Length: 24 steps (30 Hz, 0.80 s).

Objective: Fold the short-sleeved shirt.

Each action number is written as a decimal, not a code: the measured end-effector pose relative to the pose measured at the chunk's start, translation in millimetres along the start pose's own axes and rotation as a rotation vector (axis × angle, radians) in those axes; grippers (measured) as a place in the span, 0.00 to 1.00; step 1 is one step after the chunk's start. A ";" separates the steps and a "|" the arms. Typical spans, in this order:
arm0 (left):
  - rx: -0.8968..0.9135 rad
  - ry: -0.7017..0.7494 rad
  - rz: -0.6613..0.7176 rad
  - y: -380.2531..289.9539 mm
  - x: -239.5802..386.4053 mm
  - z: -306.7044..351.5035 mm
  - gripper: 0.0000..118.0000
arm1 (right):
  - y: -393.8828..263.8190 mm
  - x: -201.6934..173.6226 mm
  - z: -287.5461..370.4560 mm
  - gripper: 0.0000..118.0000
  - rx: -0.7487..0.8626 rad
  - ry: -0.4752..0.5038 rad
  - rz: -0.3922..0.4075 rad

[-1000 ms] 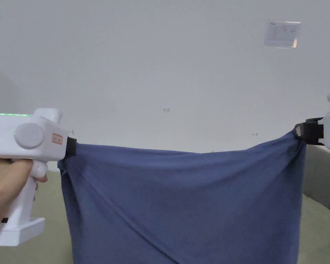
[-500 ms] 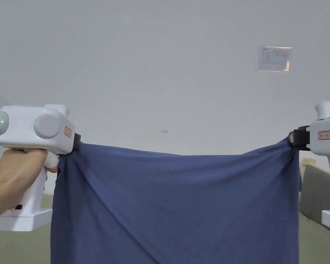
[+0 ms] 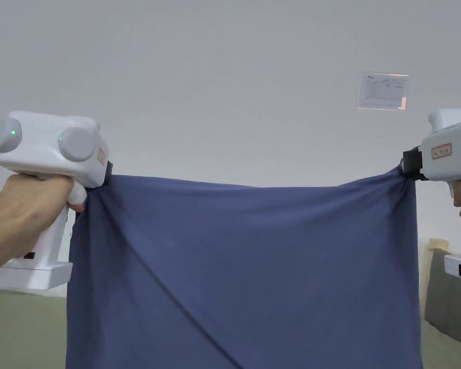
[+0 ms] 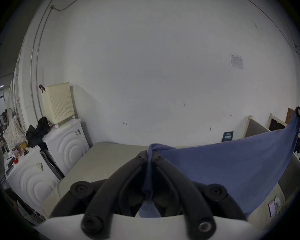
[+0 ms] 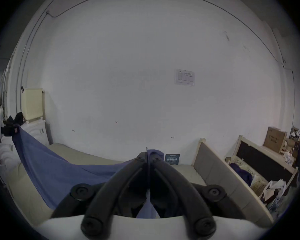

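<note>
Our left hand-held gripper (image 3: 107, 174) is clenched on one top corner of the blue shirt (image 3: 253, 269). The shirt hangs stretched in the air between both tools, above a bed (image 3: 23, 331). Our right hand-held gripper (image 3: 407, 168) pinches the opposite corner.

No text is clear enough to read: the white paper sheet (image 3: 382, 90) on the wall (printed, maybe a table) is too small.
</note>
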<state>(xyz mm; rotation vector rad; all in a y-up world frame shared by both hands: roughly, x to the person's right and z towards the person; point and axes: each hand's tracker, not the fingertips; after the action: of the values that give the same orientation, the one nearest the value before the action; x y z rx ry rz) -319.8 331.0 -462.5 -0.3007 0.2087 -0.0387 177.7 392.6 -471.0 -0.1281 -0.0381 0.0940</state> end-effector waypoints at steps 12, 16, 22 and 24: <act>0.033 0.075 -0.021 26.0 29.7 -94.7 0.02 | 16.6 -13.1 -104.5 0.02 0.016 -0.036 -0.027; 0.013 0.094 -0.025 6.2 40.4 -130.6 0.02 | 11.5 -12.0 -111.0 0.02 0.008 -0.011 -0.024; -0.046 0.089 -0.028 -54.1 50.9 -175.3 0.02 | -77.6 -30.0 -166.6 0.02 -0.055 -0.049 0.013; -0.103 0.063 -0.056 -85.4 51.9 -183.8 0.02 | -109.7 -30.9 -161.7 0.02 -0.091 -0.043 0.007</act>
<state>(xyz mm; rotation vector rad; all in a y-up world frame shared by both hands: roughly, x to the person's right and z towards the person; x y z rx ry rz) -308.2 192.6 -619.0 -0.4087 0.2649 -0.0927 164.0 260.9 -618.0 -0.2173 -0.0845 0.1018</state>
